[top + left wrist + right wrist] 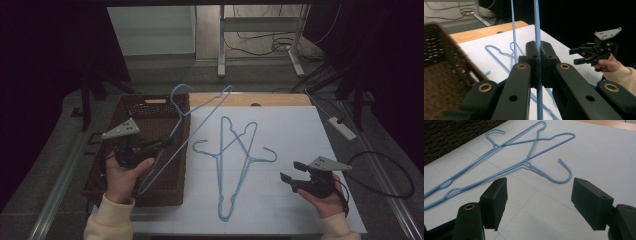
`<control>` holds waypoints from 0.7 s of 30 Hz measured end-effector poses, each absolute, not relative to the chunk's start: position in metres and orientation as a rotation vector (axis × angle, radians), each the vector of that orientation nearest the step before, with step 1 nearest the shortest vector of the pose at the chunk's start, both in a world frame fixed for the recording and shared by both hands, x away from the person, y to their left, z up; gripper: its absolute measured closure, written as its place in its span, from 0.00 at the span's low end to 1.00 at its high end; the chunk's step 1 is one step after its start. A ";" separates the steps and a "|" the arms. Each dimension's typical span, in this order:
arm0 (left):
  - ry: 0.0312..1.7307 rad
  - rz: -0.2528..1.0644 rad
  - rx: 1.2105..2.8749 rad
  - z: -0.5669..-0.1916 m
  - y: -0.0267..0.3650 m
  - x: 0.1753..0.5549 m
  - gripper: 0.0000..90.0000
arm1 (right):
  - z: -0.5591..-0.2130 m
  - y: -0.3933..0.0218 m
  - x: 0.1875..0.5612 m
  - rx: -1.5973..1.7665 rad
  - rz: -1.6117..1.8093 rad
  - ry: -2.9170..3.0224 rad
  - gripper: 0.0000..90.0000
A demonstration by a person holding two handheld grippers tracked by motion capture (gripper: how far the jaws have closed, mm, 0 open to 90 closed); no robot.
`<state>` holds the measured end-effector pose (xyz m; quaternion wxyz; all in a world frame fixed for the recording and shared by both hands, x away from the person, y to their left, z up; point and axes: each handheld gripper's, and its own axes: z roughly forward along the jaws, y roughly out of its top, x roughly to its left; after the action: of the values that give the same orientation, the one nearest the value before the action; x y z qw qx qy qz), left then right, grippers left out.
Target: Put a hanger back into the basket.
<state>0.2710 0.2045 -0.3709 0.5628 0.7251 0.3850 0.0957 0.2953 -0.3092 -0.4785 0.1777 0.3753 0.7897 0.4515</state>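
Room: a dark space is surrounding a bench (300, 150) covered in white sheeting, with cables lying on the floor behind.
Left tool (167, 142): its jaws are pinching fully onto one wire of a blue hanger (200, 117), which is hanging tilted over the wicker basket (100, 165).
Right tool (290, 172): it is standing wide open, holding nothing, and hovering over the sheeting.
Step in hand: judging by the pose, the hanger is being carried to the basket; the hook end should be cleared over the far rim before the grip is released.
Other hangers (235, 160): two are lying crossed on the sheeting, between the tools, near the right one.
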 end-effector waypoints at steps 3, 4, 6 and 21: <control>0.922 0.238 1.698 -0.372 0.214 0.272 0.96 | -0.479 -0.309 0.296 1.065 1.275 2.233 0.33; 0.928 0.244 1.696 -0.372 0.216 0.273 0.96 | -0.479 -0.309 0.296 1.067 1.276 2.232 0.33; 0.936 0.254 1.690 -0.372 0.224 0.273 0.96 | -0.479 -0.310 0.295 1.067 1.276 2.233 0.33; 0.990 0.307 1.686 -0.382 0.262 0.280 0.96 | -0.480 -0.309 0.296 1.062 1.261 2.239 0.33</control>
<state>0.2798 0.2616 -0.3819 0.5491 0.7120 0.4180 0.1297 0.2956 -0.3085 -0.4802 0.1796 0.3757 0.7921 0.4463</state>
